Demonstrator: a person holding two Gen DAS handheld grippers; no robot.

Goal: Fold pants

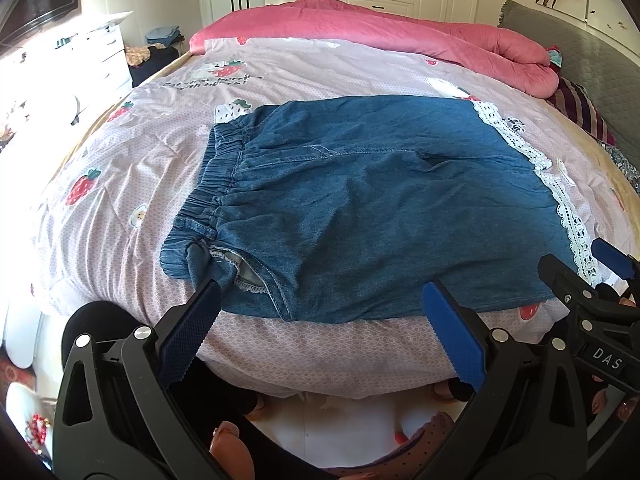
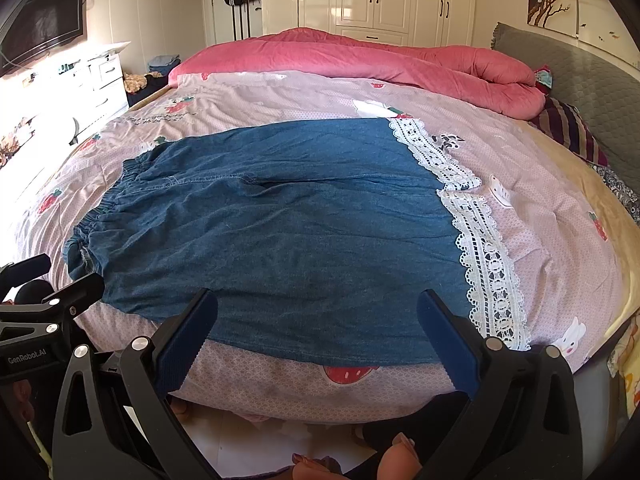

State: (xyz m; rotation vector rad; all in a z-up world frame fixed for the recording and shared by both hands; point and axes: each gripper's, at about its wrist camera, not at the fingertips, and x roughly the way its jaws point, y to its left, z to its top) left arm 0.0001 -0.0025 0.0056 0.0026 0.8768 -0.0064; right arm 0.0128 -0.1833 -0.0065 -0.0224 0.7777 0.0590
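Observation:
Blue denim pants (image 1: 360, 200) with white lace hems (image 1: 568, 208) lie flat on the bed, elastic waistband (image 1: 216, 184) to the left, legs to the right. My left gripper (image 1: 320, 300) is open and empty, hovering at the near edge close to the waistband corner. My right gripper (image 2: 318, 304) is open and empty over the near edge of the pants (image 2: 280, 220), left of the lace hem (image 2: 480, 248). The right gripper also shows at the right edge of the left wrist view (image 1: 592, 276). The left gripper's fingers (image 2: 76, 286) show at the left edge of the right wrist view.
The bed has a pink strawberry-print cover (image 1: 120, 184) and a rolled pink quilt (image 1: 400, 36) at the far side. A grey headboard (image 2: 592, 80) is at right, white drawers (image 2: 100, 76) and a TV (image 2: 44, 24) at left. The person's feet show below.

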